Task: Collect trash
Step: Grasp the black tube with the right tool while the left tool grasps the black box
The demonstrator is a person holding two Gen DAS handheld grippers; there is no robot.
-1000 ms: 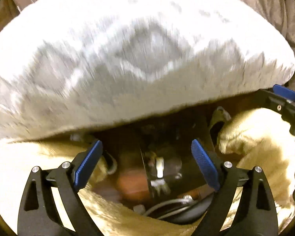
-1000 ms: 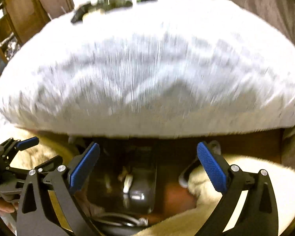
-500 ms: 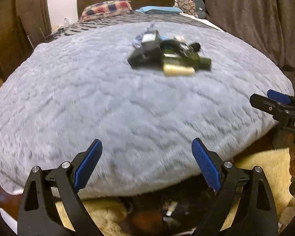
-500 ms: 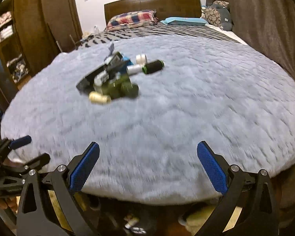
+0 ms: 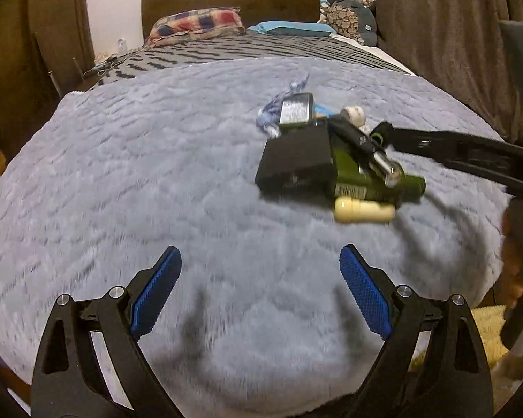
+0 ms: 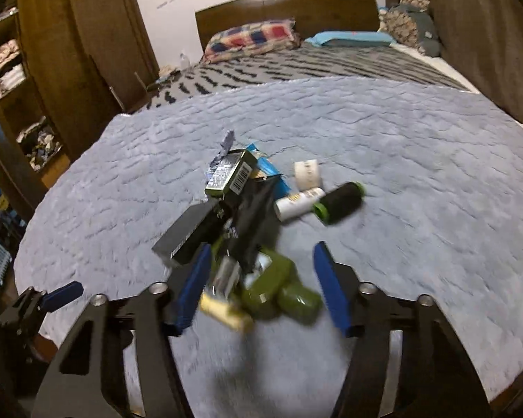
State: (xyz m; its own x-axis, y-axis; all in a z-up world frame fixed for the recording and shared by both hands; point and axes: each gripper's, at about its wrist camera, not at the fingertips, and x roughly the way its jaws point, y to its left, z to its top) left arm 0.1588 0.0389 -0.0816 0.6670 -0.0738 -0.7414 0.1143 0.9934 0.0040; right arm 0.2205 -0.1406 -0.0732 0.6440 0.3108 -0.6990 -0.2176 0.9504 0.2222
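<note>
A pile of trash (image 5: 327,153) lies on the grey fluffy blanket (image 5: 157,174): a black box (image 5: 296,156), green bottles (image 5: 376,181), a cream tube (image 5: 362,210), a crumpled wrapper (image 5: 279,104). My left gripper (image 5: 259,296) is open and empty, well short of the pile. My right gripper (image 6: 261,285) is open, its blue pads on either side of the green bottles (image 6: 282,296) and cream tube (image 6: 225,310) at the pile's near end. A black bottle with a green cap (image 6: 338,203) and white containers (image 6: 298,203) lie behind. The right gripper also shows in the left wrist view (image 5: 436,149).
The blanket covers the foot of a bed with a striped cover (image 6: 313,66), pillows (image 6: 251,40) and a wooden headboard (image 6: 286,3). A wooden shelf unit (image 6: 35,69) stands on the left. A dark curtain (image 5: 436,35) hangs on the right.
Both grippers rose from under the bed's edge to above the blanket and moved forward. The right gripper has reached the trash pile and now straddles its near end.
</note>
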